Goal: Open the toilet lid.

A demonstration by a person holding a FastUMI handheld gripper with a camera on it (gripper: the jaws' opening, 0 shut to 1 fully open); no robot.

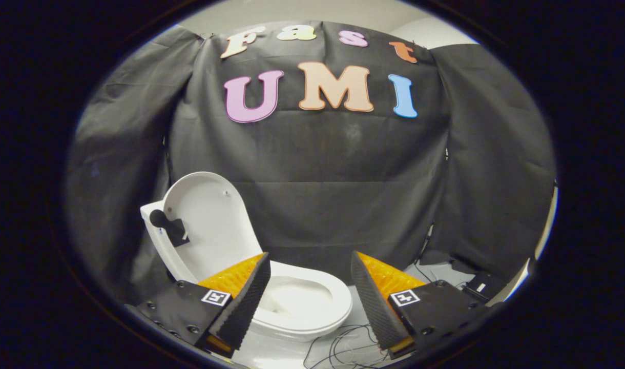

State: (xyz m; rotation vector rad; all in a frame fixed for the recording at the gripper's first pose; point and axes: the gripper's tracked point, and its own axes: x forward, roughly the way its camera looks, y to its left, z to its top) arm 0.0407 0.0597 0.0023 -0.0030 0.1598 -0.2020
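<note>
— White porcelain, that's what I see first. Where does the toilet (302, 302) sit from your end?

— Ahead of my gripper (310, 294) and a bit to the left, on a pale floor (276, 353). I see the bowl through the gap between the two fingers, and it lies beyond them, not touching either one.

— And the lid (210, 220)?

— Already raised. It stands nearly upright at the far left of the bowl, leaning back, with its inner face turned towards me. The seat ring is down on the bowl.

— Something dark on it?

— Yes, a small black piece (168, 225) fixed on the left edge of the lid, a round part with a squarish part beside it. I cannot tell what it is.

— How do your jaws stand?

— Wide apart, holding nothing. The left finger (243, 302) overlaps the near left rim of the bowl in my view; the right finger (376, 302) is clear of the bowl, to its right.

— Anything else down there?

— Thin dark cables (343, 346) looped on the floor near the foot of the bowl, between the fingers. A small black box (479, 284) lies on the floor far right, against the black cloth wall (343, 195) behind everything.
</note>
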